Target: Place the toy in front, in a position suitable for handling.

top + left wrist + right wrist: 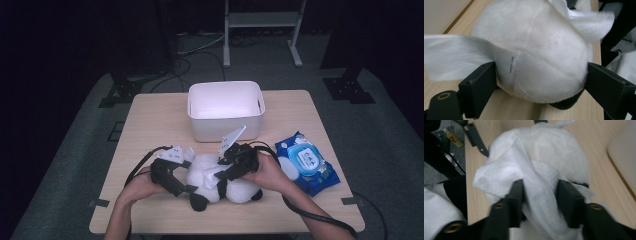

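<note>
Tabletop (150,120): left gripper (541,82) clamps plush toy (536,50), tag readable; right gripper (540,195) pinches wipe (506,172)

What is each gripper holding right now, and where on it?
The left gripper clamps the plush toy across its white body, beside the sewn label. The right gripper pinches a bunched white wipe against the toy.

A: Plush (220,180) face? Can't see it, the grippers and wipe (220,182) cover its middle from above.

B: Same. The left gripper (541,75) view crops the plush top and bottom. The wipes pack (307,162) print is too small to read.
</note>
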